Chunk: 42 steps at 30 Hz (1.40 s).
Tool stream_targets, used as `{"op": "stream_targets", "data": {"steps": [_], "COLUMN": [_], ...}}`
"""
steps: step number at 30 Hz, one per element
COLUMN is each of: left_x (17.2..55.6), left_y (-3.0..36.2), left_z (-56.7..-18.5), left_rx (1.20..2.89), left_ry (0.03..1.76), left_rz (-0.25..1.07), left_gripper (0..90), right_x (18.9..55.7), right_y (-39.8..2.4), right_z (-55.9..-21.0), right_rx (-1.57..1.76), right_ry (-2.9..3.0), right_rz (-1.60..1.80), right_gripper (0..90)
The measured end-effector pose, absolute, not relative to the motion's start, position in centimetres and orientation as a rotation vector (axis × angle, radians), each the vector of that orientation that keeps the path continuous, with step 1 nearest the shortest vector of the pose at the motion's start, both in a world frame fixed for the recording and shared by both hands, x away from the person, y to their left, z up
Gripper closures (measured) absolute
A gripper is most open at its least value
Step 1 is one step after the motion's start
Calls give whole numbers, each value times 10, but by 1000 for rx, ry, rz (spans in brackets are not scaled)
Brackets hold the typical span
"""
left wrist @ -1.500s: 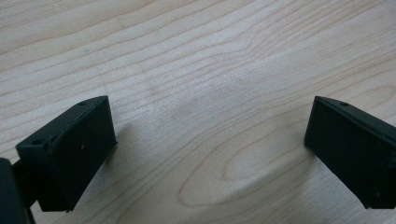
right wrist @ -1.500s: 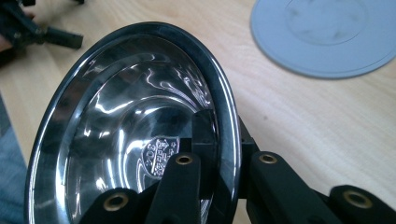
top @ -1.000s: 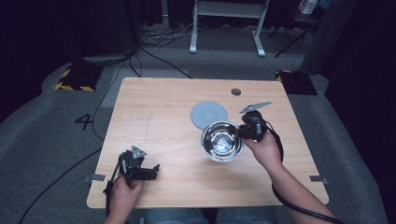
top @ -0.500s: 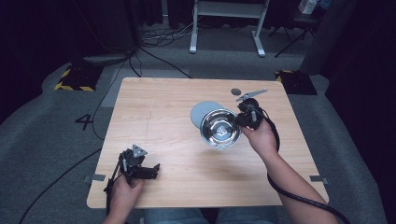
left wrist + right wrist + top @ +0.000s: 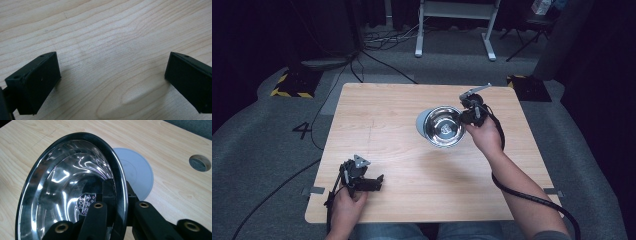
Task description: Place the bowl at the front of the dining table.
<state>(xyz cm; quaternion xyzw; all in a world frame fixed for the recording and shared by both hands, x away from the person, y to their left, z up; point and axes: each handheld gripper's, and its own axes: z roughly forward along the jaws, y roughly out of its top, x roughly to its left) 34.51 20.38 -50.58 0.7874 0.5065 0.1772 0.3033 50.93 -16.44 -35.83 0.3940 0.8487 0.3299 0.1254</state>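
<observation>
A shiny steel bowl (image 5: 443,126) hangs tilted above the far right part of the wooden table (image 5: 377,120). My right gripper (image 5: 464,117) is shut on the bowl's rim. In the right gripper view, one jaw sits inside the bowl (image 5: 67,187) and the other outside, with my right gripper (image 5: 120,205) pinching the wall. A flat grey disc (image 5: 421,120) lies under the bowl, mostly covered; more of the grey disc (image 5: 137,175) shows past the rim. My left gripper (image 5: 374,182) rests at the front left. In its own view my left gripper (image 5: 110,80) is open over bare wood.
A round hole (image 5: 200,163) pierces the table top beyond the disc. White stand legs (image 5: 452,30) and cables lie on the dark floor behind the table. A black cable trails from my right forearm off the table's front right edge.
The right hand has carried the bowl away from the person and slightly up, so it now hangs over the grey disc. The left hand has stayed where it was.
</observation>
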Motion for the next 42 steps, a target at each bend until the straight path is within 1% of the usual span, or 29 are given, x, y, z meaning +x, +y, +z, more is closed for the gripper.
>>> {"op": "stream_targets", "data": {"steps": [16, 26, 33, 42], "left_x": [344, 343, 343, 342], "left_y": [205, 206, 205, 205], "left_z": [-506, -506, -506, -506], "left_rx": [2087, 2092, 2091, 2087], "left_ry": [1340, 1336, 1337, 1344], "left_rz": [465, 463, 464, 471], "left_gripper": [4, 4, 4, 4], "right_x": [543, 567, 586, 601], "right_y": [-146, -142, -142, -140], "right_z": [-352, -362, -378, -392], "right_rx": [1161, 1210, 1267, 1293], "right_ry": [2444, 2417, 2391, 2395], "right_rz": [1004, 1027, 992, 958], "right_gripper": [852, 851, 850, 849]}}
